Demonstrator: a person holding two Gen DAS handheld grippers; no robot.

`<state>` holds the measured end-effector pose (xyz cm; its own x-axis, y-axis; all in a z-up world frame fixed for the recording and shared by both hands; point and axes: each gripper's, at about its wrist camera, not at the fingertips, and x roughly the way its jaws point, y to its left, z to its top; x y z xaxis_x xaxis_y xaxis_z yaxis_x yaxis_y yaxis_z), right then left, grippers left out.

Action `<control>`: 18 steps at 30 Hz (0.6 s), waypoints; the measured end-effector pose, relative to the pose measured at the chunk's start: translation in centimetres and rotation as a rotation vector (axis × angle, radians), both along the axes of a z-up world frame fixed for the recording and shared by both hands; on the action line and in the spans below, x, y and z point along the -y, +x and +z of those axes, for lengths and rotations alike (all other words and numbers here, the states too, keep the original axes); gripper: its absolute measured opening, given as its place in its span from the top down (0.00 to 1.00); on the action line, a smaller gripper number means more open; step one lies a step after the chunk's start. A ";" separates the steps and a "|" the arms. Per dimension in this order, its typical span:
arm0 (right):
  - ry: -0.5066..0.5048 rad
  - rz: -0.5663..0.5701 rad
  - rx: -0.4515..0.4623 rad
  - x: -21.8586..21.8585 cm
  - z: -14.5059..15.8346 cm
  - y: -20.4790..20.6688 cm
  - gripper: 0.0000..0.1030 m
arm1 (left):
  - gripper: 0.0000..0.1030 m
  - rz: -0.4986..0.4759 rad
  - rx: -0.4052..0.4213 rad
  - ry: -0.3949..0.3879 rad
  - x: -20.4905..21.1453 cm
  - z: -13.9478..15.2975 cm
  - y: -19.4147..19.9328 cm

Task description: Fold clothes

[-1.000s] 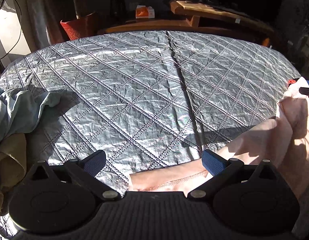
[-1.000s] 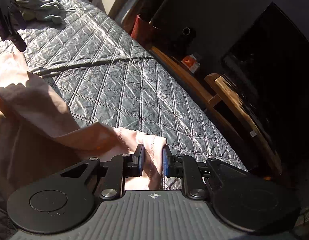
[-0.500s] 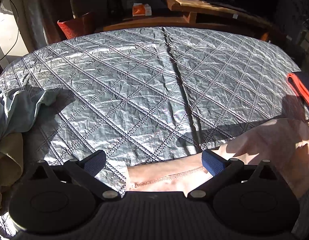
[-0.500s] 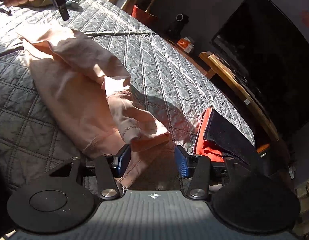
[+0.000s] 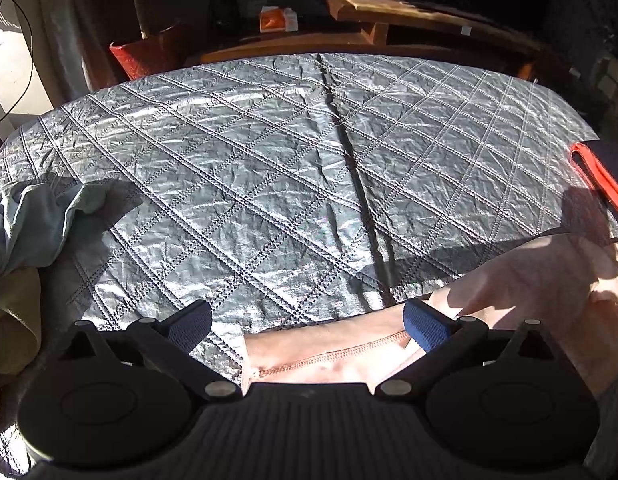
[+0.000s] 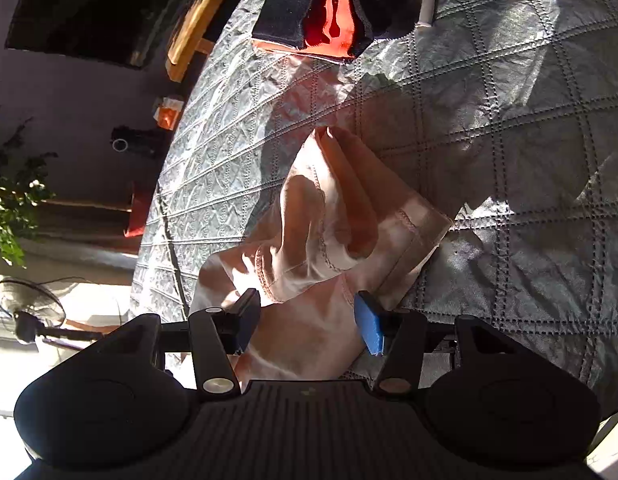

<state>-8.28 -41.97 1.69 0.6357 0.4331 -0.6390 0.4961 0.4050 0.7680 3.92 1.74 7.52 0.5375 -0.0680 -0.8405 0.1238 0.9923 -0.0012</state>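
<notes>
The pink garment [image 6: 329, 232] lies crumpled on the quilt [image 5: 269, 184], a crinkly silver-grey cover stitched in diamonds. It is soft knit with a zigzag-stitched hem. The left gripper [image 5: 307, 326] stands wide apart over that hem, its pads touching nothing. The right gripper [image 6: 307, 320] is opening, cloth loose between its blue pads. A dark and orange folded stack [image 6: 325, 12] is cut off at the frame edge. The teal cloth [image 5: 33, 224] may be a shirt; it is half hidden.
</notes>
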 end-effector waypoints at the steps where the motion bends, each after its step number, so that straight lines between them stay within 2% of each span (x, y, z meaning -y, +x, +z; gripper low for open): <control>1: 0.056 -0.057 -0.003 -0.1 -0.9 0.0 0.42 | 0.01 0.002 0.001 -0.001 -0.1 0.1 0.0; 3: 0.089 -0.123 0.031 -0.2 -1.6 -0.1 0.42 | 0.01 0.002 0.003 -0.003 -0.1 0.1 0.0; 5: 0.070 -0.161 0.019 -0.5 -2.1 0.2 0.40 | 0.01 0.003 0.004 -0.004 -0.1 0.2 0.0; 6: 0.061 -0.172 0.020 -0.5 -2.2 0.2 0.46 | 0.01 0.003 0.004 -0.005 -0.1 0.2 0.0; 7: 0.037 -0.159 0.017 -0.6 -2.2 0.4 0.52 | 0.01 0.001 0.005 -0.006 -0.1 0.2 0.0; 8: 0.013 -0.144 0.014 -0.8 -2.2 0.6 0.76 | 0.01 -0.001 0.005 -0.005 0.0 0.2 -0.1; 9: -0.002 -0.120 0.029 -0.9 -1.8 0.6 0.88 | 0.01 -0.003 0.005 -0.004 0.0 0.2 -0.1; 14: -0.052 -0.035 0.092 -0.5 0.9 0.2 0.89 | 0.01 -0.009 0.004 -0.003 0.1 0.1 -0.2; 18: -0.047 0.028 0.085 0.6 1.5 -0.5 0.88 | 0.01 -0.013 0.000 0.002 0.3 -0.1 -0.2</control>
<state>-8.76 -42.55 3.16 0.6762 0.4225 -0.6035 0.4182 0.4542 0.7867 3.69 1.45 7.42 0.5368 -0.0735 -0.8405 0.1369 0.9906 0.0008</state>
